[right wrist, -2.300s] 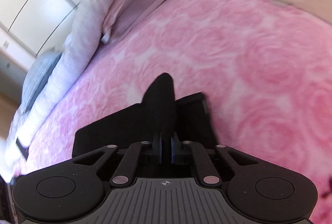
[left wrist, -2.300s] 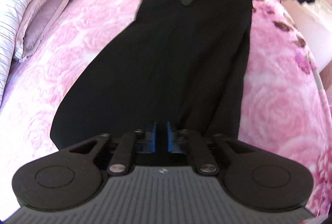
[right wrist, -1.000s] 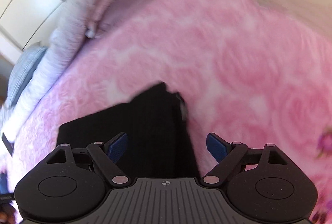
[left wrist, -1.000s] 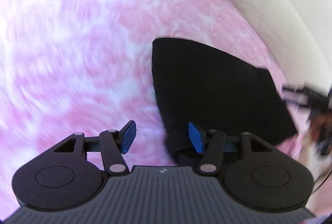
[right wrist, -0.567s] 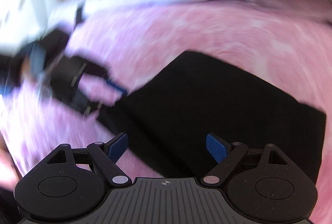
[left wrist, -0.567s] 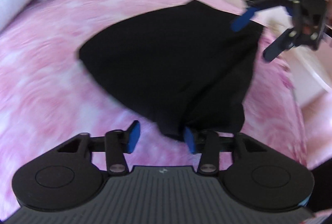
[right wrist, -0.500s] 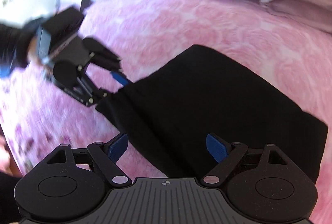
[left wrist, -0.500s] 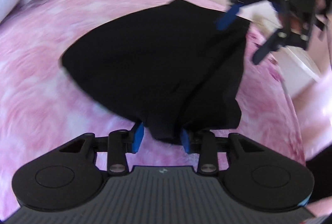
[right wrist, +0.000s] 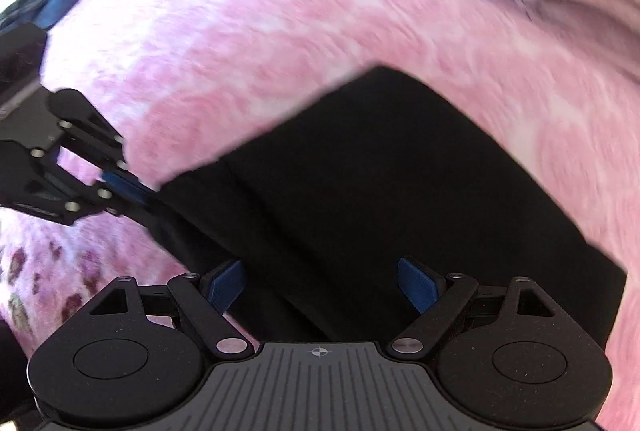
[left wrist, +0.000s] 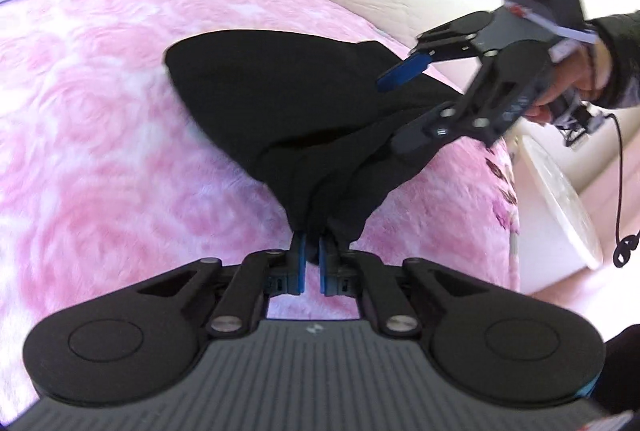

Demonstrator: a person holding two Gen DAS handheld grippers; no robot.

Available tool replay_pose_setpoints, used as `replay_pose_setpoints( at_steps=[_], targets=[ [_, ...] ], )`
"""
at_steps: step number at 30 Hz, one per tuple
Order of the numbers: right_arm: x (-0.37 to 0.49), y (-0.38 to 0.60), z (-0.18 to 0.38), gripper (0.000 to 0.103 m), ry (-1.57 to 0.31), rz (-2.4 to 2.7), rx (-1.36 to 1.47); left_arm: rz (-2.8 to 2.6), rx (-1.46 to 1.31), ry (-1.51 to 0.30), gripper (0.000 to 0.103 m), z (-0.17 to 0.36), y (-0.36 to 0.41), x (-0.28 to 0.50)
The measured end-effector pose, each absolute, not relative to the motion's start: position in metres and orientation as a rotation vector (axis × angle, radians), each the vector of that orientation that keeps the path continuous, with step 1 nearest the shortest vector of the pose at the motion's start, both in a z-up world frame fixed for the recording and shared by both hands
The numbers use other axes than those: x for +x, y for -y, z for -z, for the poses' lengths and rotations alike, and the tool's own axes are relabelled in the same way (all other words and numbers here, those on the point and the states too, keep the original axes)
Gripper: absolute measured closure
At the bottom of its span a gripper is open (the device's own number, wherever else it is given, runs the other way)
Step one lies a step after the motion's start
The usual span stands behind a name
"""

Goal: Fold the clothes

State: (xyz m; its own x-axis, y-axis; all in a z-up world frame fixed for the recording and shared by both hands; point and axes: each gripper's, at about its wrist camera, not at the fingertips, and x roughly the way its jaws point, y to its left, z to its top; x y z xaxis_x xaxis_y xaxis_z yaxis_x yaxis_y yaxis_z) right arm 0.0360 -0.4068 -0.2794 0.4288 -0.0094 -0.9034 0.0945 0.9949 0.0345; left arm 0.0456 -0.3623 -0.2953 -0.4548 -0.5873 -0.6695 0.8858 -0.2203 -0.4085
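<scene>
No writing is legible anywhere; the plain black garment (left wrist: 288,99) lies folded on the pink rose-patterned bedspread (left wrist: 100,119), one bunched corner pinched in the left gripper (left wrist: 311,263), while the right gripper (right wrist: 322,285) hovers over it, jaws spread.

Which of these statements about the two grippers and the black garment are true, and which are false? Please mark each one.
1. The left gripper is shut on a corner of the black garment. True.
2. The right gripper is shut on the garment. False: its jaws stand wide open above the cloth.
3. The garment lies on a pink bedspread with a rose pattern. True.
4. The garment is white. False: it is black.
5. A hand holds the right gripper. True.
</scene>
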Motion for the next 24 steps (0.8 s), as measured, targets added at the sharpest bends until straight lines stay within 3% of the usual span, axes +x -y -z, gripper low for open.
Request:
replay_pose_setpoints(
  at_steps=[2,4,5,8,11,14,16,18,20,21,22,24],
  targets=[
    [0.043,0.39,0.272,0.017,-1.102,-0.004,-0.012,1.809,0.489,-0.919,0.1,0.295,0.358,0.048],
    [0.048,0.371,0.272,0.017,-1.098,-0.082,-0.131,1.773,0.504,-0.898,0.084,0.297,0.365,0.051],
    [0.051,0.362,0.274,0.017,-1.1,-0.114,-0.19,1.78,0.504,-0.891,0.083,0.297,0.368,0.052],
    [0.058,0.34,0.29,0.017,-1.126,-0.187,-0.358,1.831,0.531,-0.845,0.083,0.297,0.376,0.046],
    [0.057,0.329,0.299,0.034,-1.132,-0.215,-0.43,1.84,0.574,-0.818,0.091,0.296,0.377,0.036],
    [0.052,0.325,0.295,0.034,-1.134,-0.213,-0.431,1.824,0.574,-0.815,0.089,0.289,0.363,0.029],
    [0.047,0.324,0.289,0.034,-1.125,-0.197,-0.415,1.813,0.569,-0.814,0.073,0.284,0.354,0.024],
    [0.044,0.323,0.286,0.034,-1.124,-0.176,-0.427,1.81,0.572,-0.809,0.067,0.284,0.355,0.018],
    [0.042,0.321,0.29,0.034,-1.134,-0.155,-0.45,1.769,0.596,-0.782,0.068,0.288,0.364,0.012],
    [0.041,0.321,0.293,0.034,-1.139,-0.15,-0.463,1.746,0.604,-0.778,0.072,0.291,0.37,0.011],
    [0.039,0.321,0.294,0.034,-1.142,-0.144,-0.473,1.742,0.595,-0.788,0.087,0.292,0.376,0.012],
    [0.034,0.318,0.296,0.034,-1.143,-0.134,-0.477,1.742,0.583,-0.79,0.093,0.289,0.376,0.009]
  ],
)
